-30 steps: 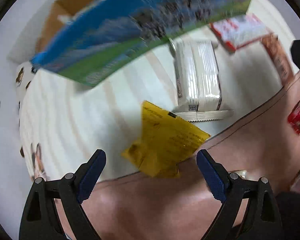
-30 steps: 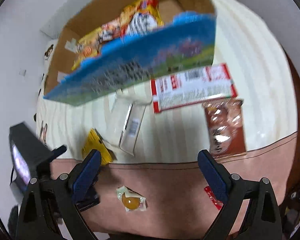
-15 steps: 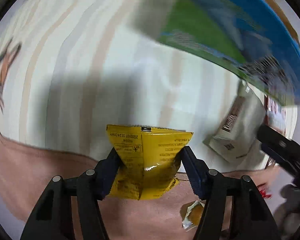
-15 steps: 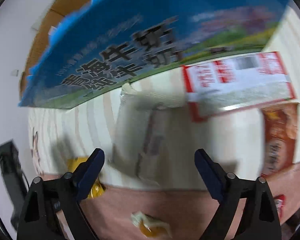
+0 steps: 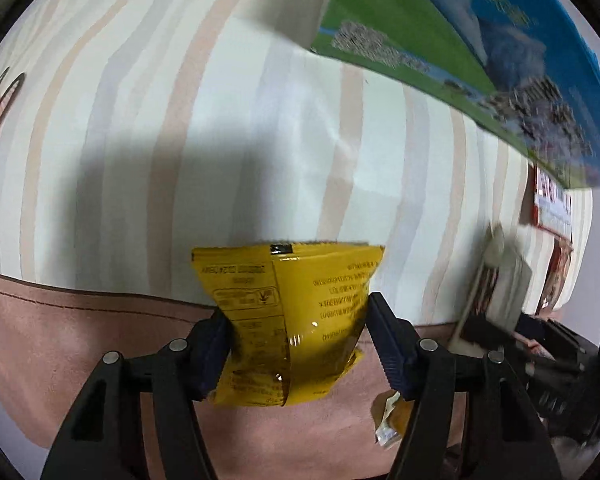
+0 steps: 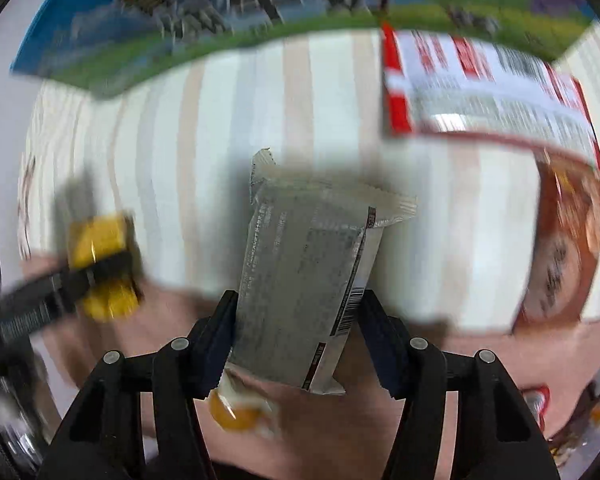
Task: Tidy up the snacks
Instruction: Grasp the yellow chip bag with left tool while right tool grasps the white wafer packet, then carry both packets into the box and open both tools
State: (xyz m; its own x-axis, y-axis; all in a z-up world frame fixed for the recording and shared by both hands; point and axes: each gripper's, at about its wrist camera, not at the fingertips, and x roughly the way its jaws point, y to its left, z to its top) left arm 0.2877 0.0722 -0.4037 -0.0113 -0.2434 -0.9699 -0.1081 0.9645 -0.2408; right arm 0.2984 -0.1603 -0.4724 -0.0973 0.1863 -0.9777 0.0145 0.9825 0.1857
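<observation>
My left gripper (image 5: 296, 344) is shut on a yellow snack packet (image 5: 292, 320), holding it over the table's front edge. My right gripper (image 6: 296, 332) is shut on a white-grey wrapped snack pack (image 6: 304, 276). In the right wrist view the left gripper with the yellow packet (image 6: 100, 256) shows blurred at the left. In the left wrist view the white pack (image 5: 504, 284) and the right gripper show at the far right. The blue-green side of the snack box (image 6: 228, 12) fills the top of both views.
A red-and-white packet (image 6: 484, 88) and a brown-orange packet (image 6: 560, 248) lie on the striped tablecloth (image 5: 220, 140) at the right. A small orange wrapped candy (image 6: 236, 412) lies on the brown border cloth (image 5: 60, 344) near the front edge.
My left gripper closed on the yellow packet and lifted it slightly. My right gripper moved in and closed on the white-grey pack.
</observation>
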